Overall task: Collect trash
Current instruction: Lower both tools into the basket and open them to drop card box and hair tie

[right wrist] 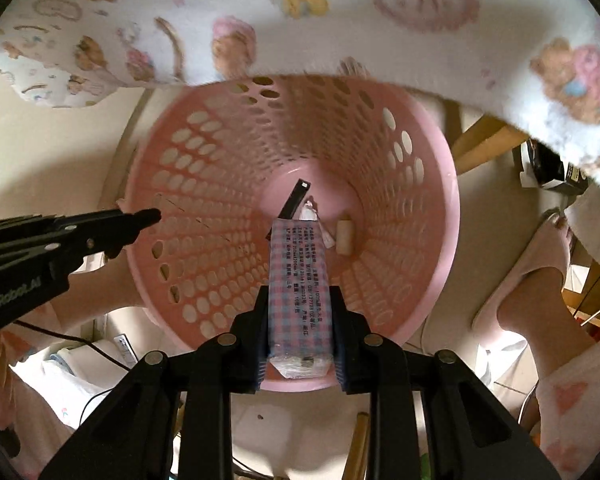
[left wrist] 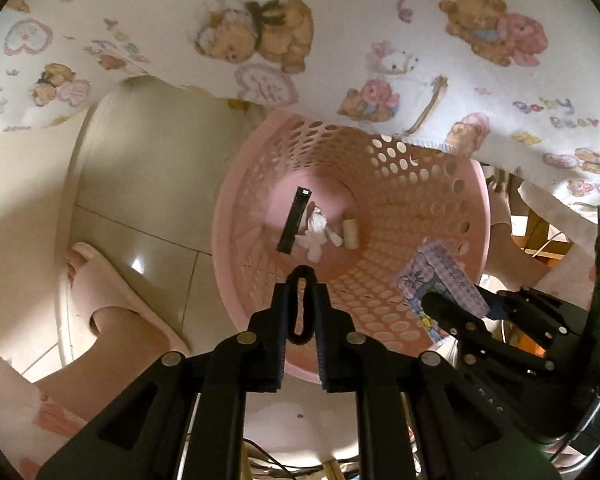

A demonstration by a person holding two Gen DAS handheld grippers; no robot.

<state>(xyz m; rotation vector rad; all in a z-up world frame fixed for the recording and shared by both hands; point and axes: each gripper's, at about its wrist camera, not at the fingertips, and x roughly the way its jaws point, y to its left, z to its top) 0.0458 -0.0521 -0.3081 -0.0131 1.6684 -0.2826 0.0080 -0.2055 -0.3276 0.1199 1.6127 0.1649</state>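
Pink basket (right wrist: pixel 412 208) sat on the floor, some trash already at its bottom. Right gripper (right wrist: pixel 300 300) jaws clamped a checked tissue pack (right wrist: pixel 298 276); left gripper (left wrist: pixel 302 304) jaws nearly shut on a black loop (left wrist: pixel 302 304) — both over the opening. Best release centred, clear of the rim.

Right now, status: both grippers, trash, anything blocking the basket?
Left gripper shut on black hair tie. Right gripper shut on checkered tissue pack. Both over pink basket. Mouth unobstructed.
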